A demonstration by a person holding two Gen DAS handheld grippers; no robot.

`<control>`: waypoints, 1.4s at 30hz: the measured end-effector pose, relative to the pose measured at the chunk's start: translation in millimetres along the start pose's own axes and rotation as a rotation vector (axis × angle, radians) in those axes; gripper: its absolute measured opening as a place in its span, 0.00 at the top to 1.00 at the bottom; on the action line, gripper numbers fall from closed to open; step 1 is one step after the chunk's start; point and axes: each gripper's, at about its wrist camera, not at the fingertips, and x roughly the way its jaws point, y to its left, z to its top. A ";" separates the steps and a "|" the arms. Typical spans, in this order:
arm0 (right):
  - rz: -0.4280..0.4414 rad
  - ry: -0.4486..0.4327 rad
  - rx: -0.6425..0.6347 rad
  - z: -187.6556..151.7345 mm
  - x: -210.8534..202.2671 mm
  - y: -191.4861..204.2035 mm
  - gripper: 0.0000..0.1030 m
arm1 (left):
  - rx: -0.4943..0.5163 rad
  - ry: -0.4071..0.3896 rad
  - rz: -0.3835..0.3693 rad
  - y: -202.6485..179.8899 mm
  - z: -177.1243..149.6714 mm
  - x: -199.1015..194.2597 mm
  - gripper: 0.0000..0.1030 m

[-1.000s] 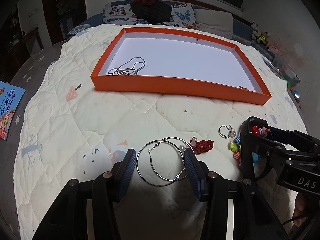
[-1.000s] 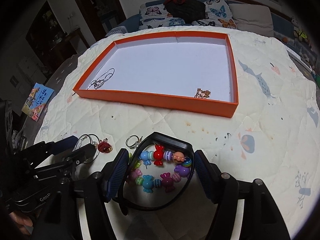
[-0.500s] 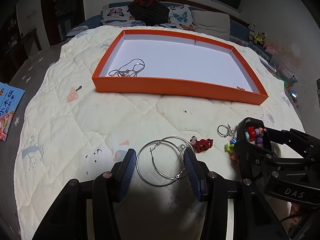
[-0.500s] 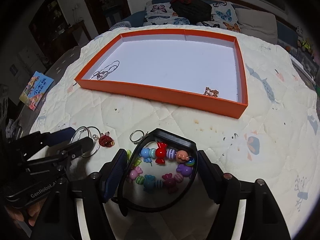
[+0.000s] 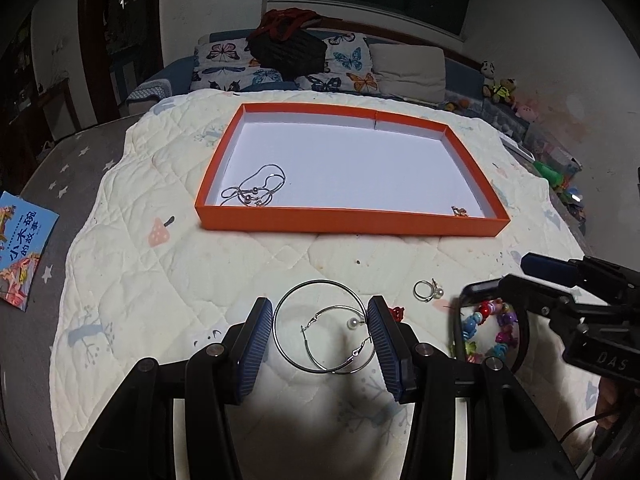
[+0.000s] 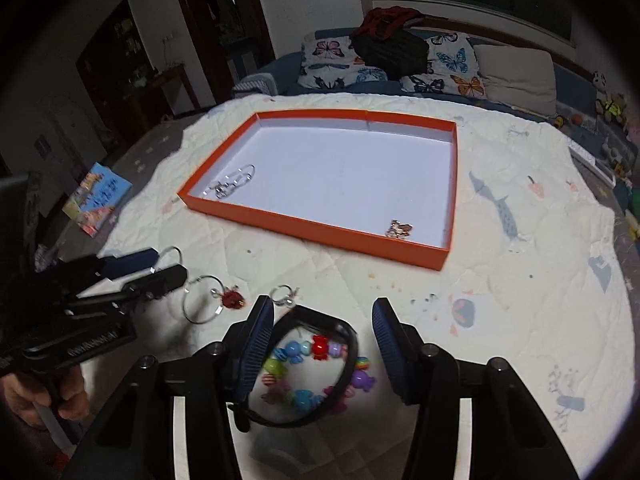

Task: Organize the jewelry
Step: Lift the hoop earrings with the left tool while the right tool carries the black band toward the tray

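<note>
Two silver hoop earrings [image 5: 320, 328] span the gap of my left gripper [image 5: 320, 332], which is shut on them and holds them just above the quilt [image 5: 160, 280]. My right gripper [image 6: 322, 340] straddles a black bangle [image 6: 320, 314] and a colourful bead bracelet [image 6: 316, 348]. Its jaws are closing: the left pad meets the bangle and a gap remains at the right pad. A pearl ring [image 5: 426, 291] and a red charm [image 6: 232, 298] lie between the grippers. Beyond them, the orange tray [image 5: 348, 222] holds a silver necklace [image 5: 256, 192] and a small gold piece [image 6: 400, 229].
A picture booklet [image 5: 22, 248] lies off the quilt's left edge. Butterfly pillows and a black bag [image 5: 288, 54] line the far side of the bed. Small toys [image 5: 500, 88] sit at the far right.
Both grippers have risen, and the hoops stayed between the left pads. The right jaws have narrowed around the bangle, which now sits against the left pad.
</note>
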 end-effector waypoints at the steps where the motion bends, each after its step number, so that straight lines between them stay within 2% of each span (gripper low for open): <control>1: 0.012 0.010 0.008 -1.7 2.2 0.0 0.45 | 0.000 0.002 -0.003 0.0 -0.7 -0.3 0.49; 3: 0.061 0.041 0.048 -5.5 7.6 -1.5 0.41 | 0.001 0.008 -0.002 0.5 -2.9 0.1 0.49; 6: 0.064 0.039 0.094 -6.2 10.1 -0.4 0.32 | -0.005 0.017 -0.005 1.6 -5.7 2.7 0.49; 9: -0.025 0.039 0.083 -4.8 14.5 7.0 0.30 | -0.003 0.014 -0.009 1.7 -7.5 3.3 0.49; 12: -0.067 0.057 0.059 -6.0 21.4 16.7 0.27 | -0.006 0.011 -0.011 3.1 -8.8 4.6 0.49; 14: -0.171 0.059 -0.019 -8.3 28.9 27.9 0.26 | -0.014 0.015 -0.016 5.1 -9.7 6.0 0.49; 15: -0.194 0.055 -0.042 -10.4 31.3 31.3 0.26 | -0.015 0.017 -0.016 5.5 -9.9 6.3 0.49; 17: -0.168 0.069 -0.036 -12.3 33.1 29.5 0.26 | -0.013 0.017 -0.015 6.9 -11.0 6.7 0.49; 21: -0.140 0.068 -0.024 -12.9 29.0 18.4 0.38 | -0.019 0.014 -0.018 9.8 -10.9 5.7 0.49; 23: -0.113 0.068 -0.004 -13.2 25.9 11.9 0.40 | -0.017 0.013 -0.020 9.1 -10.5 5.2 0.49; 28: -0.103 0.050 0.017 -12.4 15.5 3.2 0.42 | 0.005 0.004 -0.019 4.1 -6.5 2.3 0.49; 34: -0.052 -0.003 0.021 -2.9 0.8 0.7 0.42 | 0.017 -0.003 -0.017 2.3 -0.3 0.6 0.49; 37: -0.018 -0.029 0.020 7.0 -5.4 -1.4 0.42 | 0.027 -0.007 -0.019 1.1 5.5 0.9 0.49; 42: -0.007 -0.078 -0.019 34.0 -9.3 -3.8 0.42 | 0.045 -0.024 -0.027 0.4 29.8 4.0 0.49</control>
